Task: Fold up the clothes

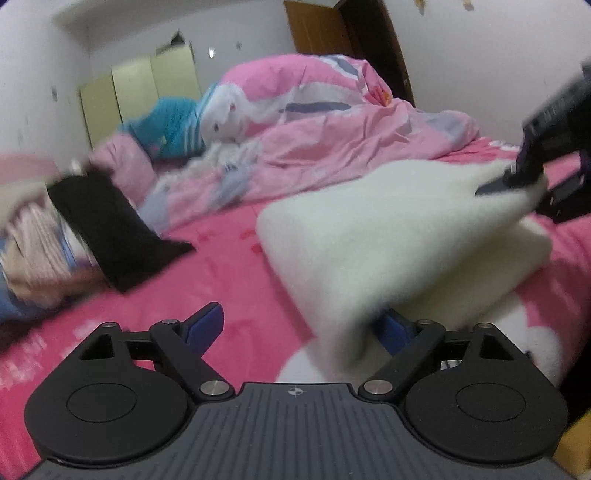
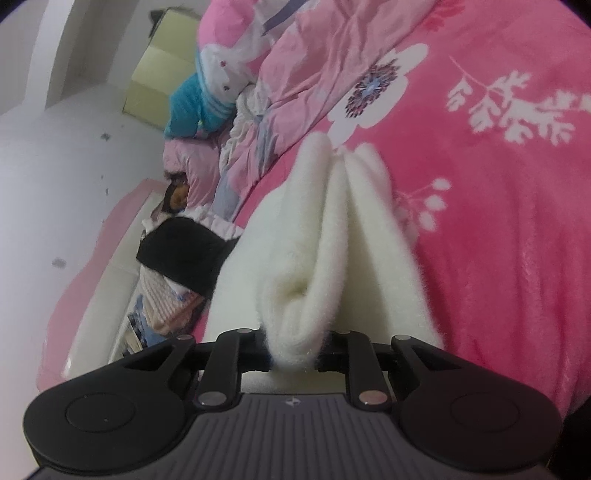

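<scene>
A white fleece garment [image 1: 369, 240] lies folded in thick layers on the pink flowered bed sheet [image 1: 221, 266]. My left gripper [image 1: 301, 325] is open wide at its near corner. The cloth hangs over the right finger [image 1: 395, 330], and the left finger [image 1: 207, 325] stands apart from it. The right gripper [image 1: 517, 177] holds the far corner, lifted off the bed. In the right wrist view, that right gripper [image 2: 293, 350] is shut on a bunched fold of the white garment [image 2: 332, 240], which runs away over the sheet [image 2: 498, 221].
A black garment [image 1: 107, 229] leans on a pile of striped clothes [image 1: 33, 240] at the left edge of the bed. A crumpled pink duvet [image 1: 314, 122] and a teal plush [image 1: 173, 125] fill the far side. Pale cabinets [image 1: 136, 85] and a brown door [image 1: 321, 29] stand behind.
</scene>
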`<act>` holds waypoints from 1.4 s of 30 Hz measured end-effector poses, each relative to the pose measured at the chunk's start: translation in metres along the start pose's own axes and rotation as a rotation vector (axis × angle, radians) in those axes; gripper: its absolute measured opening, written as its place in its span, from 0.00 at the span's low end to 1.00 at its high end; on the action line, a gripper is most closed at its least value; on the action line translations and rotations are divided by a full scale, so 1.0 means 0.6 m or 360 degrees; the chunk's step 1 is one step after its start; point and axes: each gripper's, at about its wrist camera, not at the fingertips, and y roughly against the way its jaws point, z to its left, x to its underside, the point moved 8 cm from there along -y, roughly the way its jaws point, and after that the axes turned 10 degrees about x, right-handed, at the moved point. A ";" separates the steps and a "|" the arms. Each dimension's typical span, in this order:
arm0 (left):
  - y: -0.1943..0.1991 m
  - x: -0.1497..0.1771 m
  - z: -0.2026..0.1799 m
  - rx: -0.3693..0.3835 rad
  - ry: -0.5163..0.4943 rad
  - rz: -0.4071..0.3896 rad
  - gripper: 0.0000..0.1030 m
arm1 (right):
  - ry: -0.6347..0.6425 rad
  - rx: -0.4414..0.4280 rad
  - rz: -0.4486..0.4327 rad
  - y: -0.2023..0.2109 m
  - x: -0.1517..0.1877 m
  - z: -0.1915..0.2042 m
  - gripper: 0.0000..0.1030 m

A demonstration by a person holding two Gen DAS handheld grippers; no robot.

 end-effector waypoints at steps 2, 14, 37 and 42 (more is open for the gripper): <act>0.009 0.004 0.016 0.0192 0.0177 0.0053 0.91 | 0.0012 -0.0002 -0.0008 0.000 0.003 -0.002 0.21; -0.010 -0.012 0.109 0.0470 0.1166 0.0031 0.94 | 0.0198 -0.0012 -0.0116 0.004 0.019 0.000 0.20; -0.083 -0.028 0.022 0.0484 0.0855 0.0192 0.98 | 0.0145 -0.0082 -0.0112 0.015 0.020 -0.053 0.20; -0.084 -0.027 0.024 0.0493 0.0839 0.0194 0.98 | -0.0053 -0.0191 -0.0037 0.048 0.015 -0.079 0.28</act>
